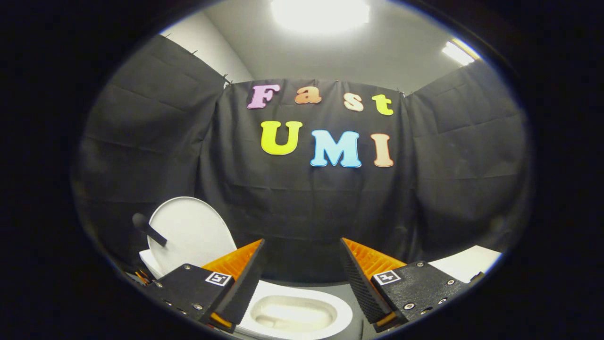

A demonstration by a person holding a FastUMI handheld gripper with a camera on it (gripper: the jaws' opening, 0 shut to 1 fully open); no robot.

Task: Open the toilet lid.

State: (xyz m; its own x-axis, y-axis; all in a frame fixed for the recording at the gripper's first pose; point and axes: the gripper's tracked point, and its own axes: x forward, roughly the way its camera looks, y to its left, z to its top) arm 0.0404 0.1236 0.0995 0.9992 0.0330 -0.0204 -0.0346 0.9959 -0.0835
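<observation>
A white toilet stands low in front of me. Its lid [191, 233] is raised upright and leans back toward the black cloth wall, just beyond my left finger. The open bowl [295, 314] with its white rim lies between and below my fingers. My gripper [302, 248] is open, its two fingers spread wide above the bowl with nothing between them. A dark rod with a rounded end [148, 229] sticks out in front of the raised lid.
Black cloth walls close in the booth on three sides. A white flat surface [465, 264] lies beyond my right finger. Grey floor [330, 285] shows behind the bowl. Bright ceiling lights [321, 12] shine overhead.
</observation>
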